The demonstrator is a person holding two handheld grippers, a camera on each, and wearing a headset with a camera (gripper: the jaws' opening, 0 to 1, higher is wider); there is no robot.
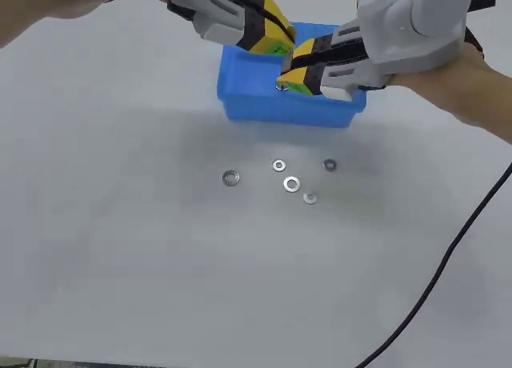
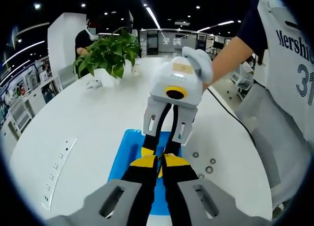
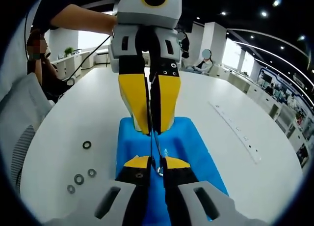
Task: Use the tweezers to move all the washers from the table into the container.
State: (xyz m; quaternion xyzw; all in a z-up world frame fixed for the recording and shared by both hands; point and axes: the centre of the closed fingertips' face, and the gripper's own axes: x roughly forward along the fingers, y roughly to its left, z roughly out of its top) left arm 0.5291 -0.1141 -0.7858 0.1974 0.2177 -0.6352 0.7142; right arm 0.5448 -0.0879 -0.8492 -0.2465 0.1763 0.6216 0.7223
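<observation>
A blue container stands on the white table. Both grippers meet over it, tip to tip. My left gripper comes in from the upper left and my right gripper from the right. In the right gripper view, thin metal tweezers run from the left gripper down between the right gripper's nearly closed jaws. A small shiny washer sits at the tweezers' tip above the container. Several washers lie on the table in front of it.
A black cable runs across the table's right side. The loose washers lie to one side of the container. A potted plant stands at the far end of the long table.
</observation>
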